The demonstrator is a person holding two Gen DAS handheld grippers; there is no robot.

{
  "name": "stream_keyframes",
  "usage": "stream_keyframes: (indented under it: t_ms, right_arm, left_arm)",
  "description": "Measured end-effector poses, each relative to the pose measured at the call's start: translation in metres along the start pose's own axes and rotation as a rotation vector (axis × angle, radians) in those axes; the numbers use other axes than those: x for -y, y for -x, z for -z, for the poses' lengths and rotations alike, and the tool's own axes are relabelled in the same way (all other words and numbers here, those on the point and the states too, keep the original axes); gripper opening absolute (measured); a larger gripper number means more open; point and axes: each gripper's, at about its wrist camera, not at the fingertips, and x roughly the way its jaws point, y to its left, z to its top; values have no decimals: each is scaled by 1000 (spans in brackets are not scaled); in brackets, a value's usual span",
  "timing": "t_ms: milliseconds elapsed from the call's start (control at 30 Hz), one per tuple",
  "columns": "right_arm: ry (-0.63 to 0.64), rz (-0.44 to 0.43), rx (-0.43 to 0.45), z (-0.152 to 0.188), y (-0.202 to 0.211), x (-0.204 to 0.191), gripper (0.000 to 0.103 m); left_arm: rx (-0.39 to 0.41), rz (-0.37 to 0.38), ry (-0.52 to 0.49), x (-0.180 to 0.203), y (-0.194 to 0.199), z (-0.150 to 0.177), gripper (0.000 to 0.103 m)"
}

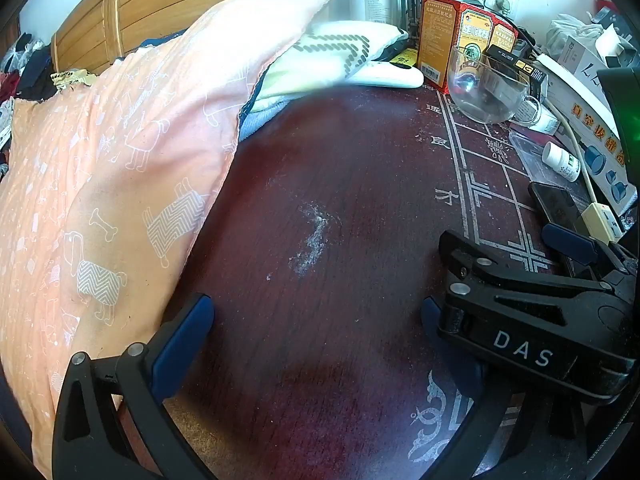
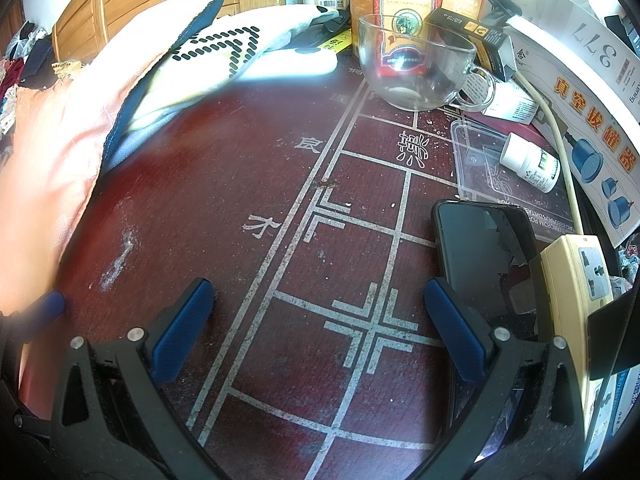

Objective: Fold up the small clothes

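Observation:
A peach cloth (image 1: pixel 100 184) printed with white dogs lies bunched along the left side of the dark red table (image 1: pixel 320 160), and it shows again at the left edge of the right wrist view (image 2: pixel 52 148). My left gripper (image 1: pixel 310 330) is open just right of the cloth's edge, with only bare table between its blue pads. Its left finger (image 1: pixel 182 344) is close against the cloth. My right gripper (image 2: pixel 320 332) is open over the table's white line pattern and holds nothing. Its black frame marked DAS (image 1: pixel 520 320) crosses over my left gripper's right finger.
A folded pale cloth with black dashes (image 1: pixel 328 52) and a white device (image 1: pixel 388 74) lie at the back. A glass cup (image 2: pixel 416 68), boxes (image 2: pixel 404 4), a pill bottle (image 2: pixel 532 164), a clear lid (image 2: pixel 476 160), a phone (image 2: pixel 484 252) and a power strip (image 2: pixel 576 280) crowd the right side.

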Motion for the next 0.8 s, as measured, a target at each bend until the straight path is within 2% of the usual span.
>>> stream_keyframes:
  t_ms: [800]
  right_arm:
    - [0,0,0,0,0,0,103]
  left_arm:
    - [0,1,3,-2,-1,-1,103]
